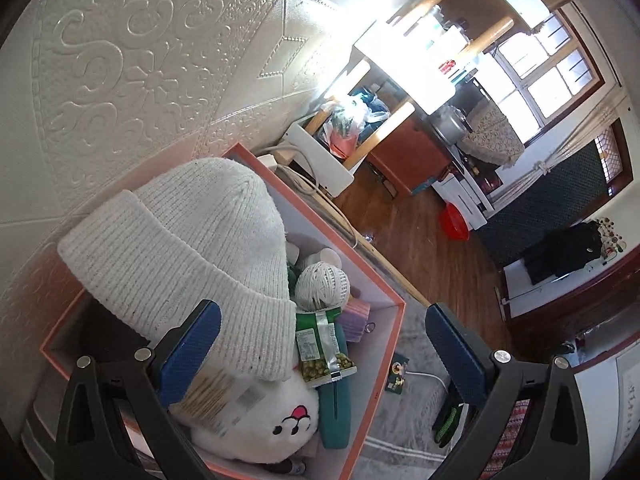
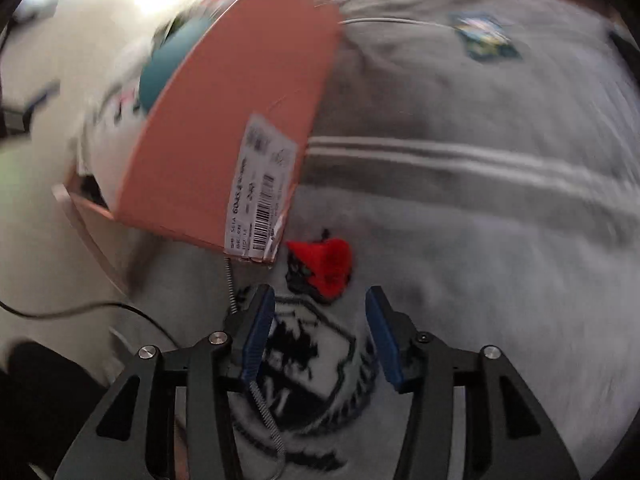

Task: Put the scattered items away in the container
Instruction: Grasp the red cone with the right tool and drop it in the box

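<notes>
The orange box [image 1: 394, 320] with a white inside stands against the embossed wall. In it lie a white knit beanie [image 1: 192, 252], a ball of white yarn [image 1: 322, 284], a green pea snack packet [image 1: 324, 344], a teal case [image 1: 336, 408] and a white plush toy [image 1: 272, 420]. My left gripper [image 1: 324, 354] hangs open over the box with nothing gripped. In the blurred right wrist view the box's outer side [image 2: 224, 132] carries a barcode label [image 2: 262, 188]. My right gripper [image 2: 320, 332] is open over the grey blanket [image 2: 480, 240], holding nothing. A thin coiled wire [image 2: 264, 400] runs along its left finger.
A small colourful packet [image 2: 486, 38] lies on the blanket beyond the box, also seen as a dark packet [image 1: 396, 376] beside a white cable [image 1: 428, 378]. A green-black object [image 1: 448, 420] lies near the right finger. The blanket bears a red patch [image 2: 324, 264]. A black cord [image 2: 80, 310] trails left.
</notes>
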The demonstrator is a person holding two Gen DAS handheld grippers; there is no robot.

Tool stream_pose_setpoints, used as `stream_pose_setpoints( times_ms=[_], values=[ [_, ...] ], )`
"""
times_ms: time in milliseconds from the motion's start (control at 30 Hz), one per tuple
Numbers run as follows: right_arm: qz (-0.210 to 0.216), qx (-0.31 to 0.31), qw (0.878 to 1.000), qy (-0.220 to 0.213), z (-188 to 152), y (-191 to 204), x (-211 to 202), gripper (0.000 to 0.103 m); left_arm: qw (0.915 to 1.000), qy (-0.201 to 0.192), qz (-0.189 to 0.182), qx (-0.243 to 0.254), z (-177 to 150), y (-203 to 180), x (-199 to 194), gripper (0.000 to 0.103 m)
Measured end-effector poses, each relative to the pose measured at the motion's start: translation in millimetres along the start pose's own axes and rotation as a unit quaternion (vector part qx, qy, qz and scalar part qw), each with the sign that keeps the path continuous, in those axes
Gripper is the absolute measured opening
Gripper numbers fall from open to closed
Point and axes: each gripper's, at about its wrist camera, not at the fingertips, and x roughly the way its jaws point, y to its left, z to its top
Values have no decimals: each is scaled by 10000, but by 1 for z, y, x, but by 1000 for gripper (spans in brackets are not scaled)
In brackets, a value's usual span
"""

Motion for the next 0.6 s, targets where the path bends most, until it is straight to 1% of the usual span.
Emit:
stream_pose_setpoints(
  times_ms=[67, 100, 133, 167, 233, 333, 400, 433, 500, 533, 567, 600],
  values=[
    [-256, -421, 9987, 85, 8, 10, 18, 46, 10000, -5, 35, 49, -1, -1, 2, 103],
    [-420, -530, 9976, 171, 11, 12, 28, 39, 10000, 4, 55, 76, -1, -3, 3, 103],
    [-555, -603, 9965, 192, 13, 12, 31, 34, 9999, 20, 61, 108, -2, -4, 4, 103],
    [-691, -680, 9951, 203, 15, 13, 31, 26, 9999, 42, 60, 151, -3, -6, 6, 103],
    [-602, -525, 9965, 261, 17, 6, 22, 26, 9995, 94, 77, 299, -6, -13, 10, 103],
    [-616, -267, 9975, 204, 7, -14, -13, 25, 9977, 158, 116, 649, -18, -33, 15, 103],
    [-529, 181, 9984, -31, 0, -40, -51, 24, 9947, 220, 156, 994, -34, -54, 21, 103],
    [-433, 531, 9972, -299, -2, -58, -80, 24, 9918, 289, 165, 1231, -45, -68, 26, 103],
    [-272, 1058, 9899, -906, -7, -86, -134, 24, 9801, 531, 100, 1911, -81, -103, 38, 103],
    [-246, 1312, 9821, -1329, -12, -104, -166, 24, 9728, 658, 43, 2222, -100, -117, 44, 103],
    [-253, 1481, 9748, -1647, -19, -114, -190, 24, 9615, 834, -12, 2619, -127, -134, 51, 103],
    [-280, 1698, 9641, -2023, -28, -132, -218, 24, 9486, 1000, -37, 3002, -156, -149, 59, 103]
  ],
)
